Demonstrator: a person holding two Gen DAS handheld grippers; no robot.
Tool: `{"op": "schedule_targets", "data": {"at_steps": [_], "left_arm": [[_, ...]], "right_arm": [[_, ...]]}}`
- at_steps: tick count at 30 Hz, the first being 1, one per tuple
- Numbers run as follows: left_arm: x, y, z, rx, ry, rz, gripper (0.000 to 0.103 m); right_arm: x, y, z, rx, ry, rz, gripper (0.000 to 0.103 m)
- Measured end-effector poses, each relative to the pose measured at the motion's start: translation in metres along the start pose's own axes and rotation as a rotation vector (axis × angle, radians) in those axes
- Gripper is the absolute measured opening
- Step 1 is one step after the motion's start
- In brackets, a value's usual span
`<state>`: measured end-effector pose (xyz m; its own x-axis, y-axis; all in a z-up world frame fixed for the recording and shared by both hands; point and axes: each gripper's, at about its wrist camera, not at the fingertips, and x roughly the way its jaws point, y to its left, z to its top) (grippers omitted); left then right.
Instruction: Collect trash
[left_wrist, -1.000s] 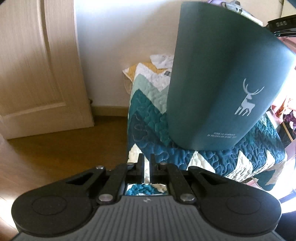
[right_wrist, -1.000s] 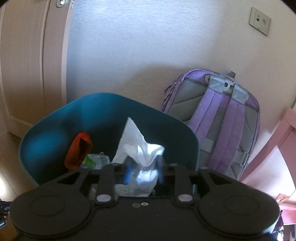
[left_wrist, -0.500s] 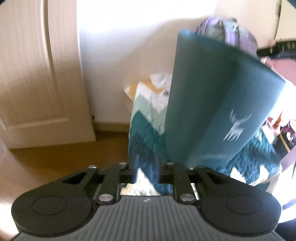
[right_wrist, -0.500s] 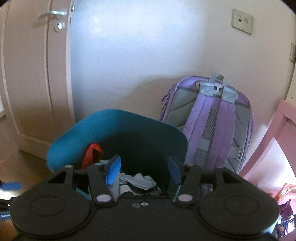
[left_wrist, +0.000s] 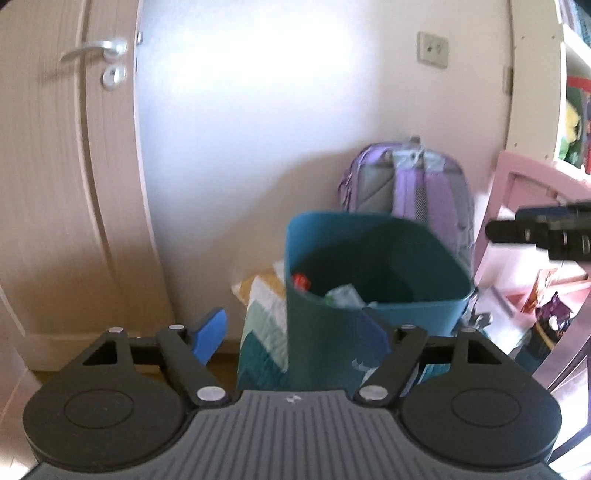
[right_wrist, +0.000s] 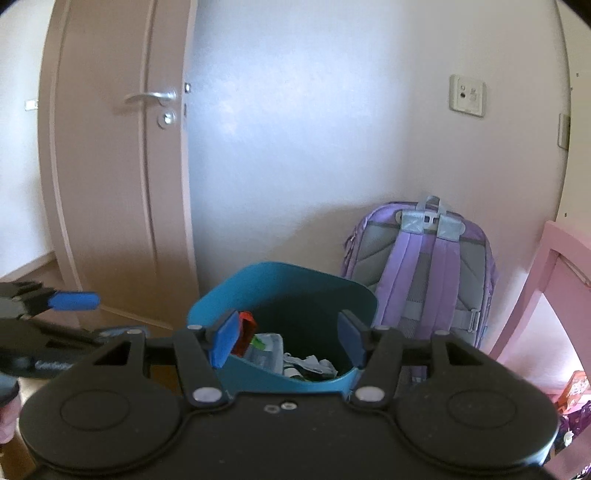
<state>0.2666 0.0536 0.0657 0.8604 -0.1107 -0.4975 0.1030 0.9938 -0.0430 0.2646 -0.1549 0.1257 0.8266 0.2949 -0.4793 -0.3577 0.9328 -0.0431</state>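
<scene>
The right gripper (right_wrist: 288, 338) hangs over the teal bin (right_wrist: 295, 280) of trash, jaws opening, nothing between them.

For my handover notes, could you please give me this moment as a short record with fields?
bin: teal trash bin, upright, standing on a quilted cover
bin contents: red wrapper, crumpled white tissue, other scraps
left tool: jaws opening, nothing between them
right tool: jaws opening, empty, above the bin's near rim
behind bin: purple backpack against the wall
left of bin: closed door
right edge: pink furniture
</scene>
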Motion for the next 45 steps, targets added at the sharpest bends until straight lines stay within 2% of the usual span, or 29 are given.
{"op": "schedule_targets", "data": {"at_steps": [5, 7, 9, 18, 28, 35, 45], "left_arm": [[-0.027, -0.02, 0.012, -0.002, -0.042, -0.03, 0.088], [-0.036, -0.027, 0.014, -0.006, -0.057, -0.035, 0.096], [-0.044, -0.031, 0.014, -0.012, -0.074, -0.042, 0.099], [-0.078, -0.043, 0.018, -0.035, -0.084, -0.066, 0.101], [-0.105, -0.055, 0.026, 0.033, -0.119, -0.047, 0.103], [-0.117, -0.053, 0.032, -0.01, -0.104, -0.068, 0.103], [-0.128, -0.046, 0.04, -0.024, -0.095, -0.036, 0.103]], "right_arm": [[-0.031, -0.001, -0.006, 0.014, -0.031, 0.015, 0.06], [-0.041, -0.002, -0.009, 0.025, -0.04, 0.021, 0.06], [-0.051, -0.002, -0.012, 0.031, -0.047, 0.025, 0.06], [-0.089, -0.004, -0.019, 0.046, -0.078, 0.031, 0.061], [-0.117, 0.003, -0.012, 0.025, -0.106, 0.028, 0.062], [-0.123, 0.004, -0.009, 0.037, -0.077, 0.02, 0.062], [-0.128, 0.008, -0.001, 0.038, -0.07, 0.009, 0.063]]}}
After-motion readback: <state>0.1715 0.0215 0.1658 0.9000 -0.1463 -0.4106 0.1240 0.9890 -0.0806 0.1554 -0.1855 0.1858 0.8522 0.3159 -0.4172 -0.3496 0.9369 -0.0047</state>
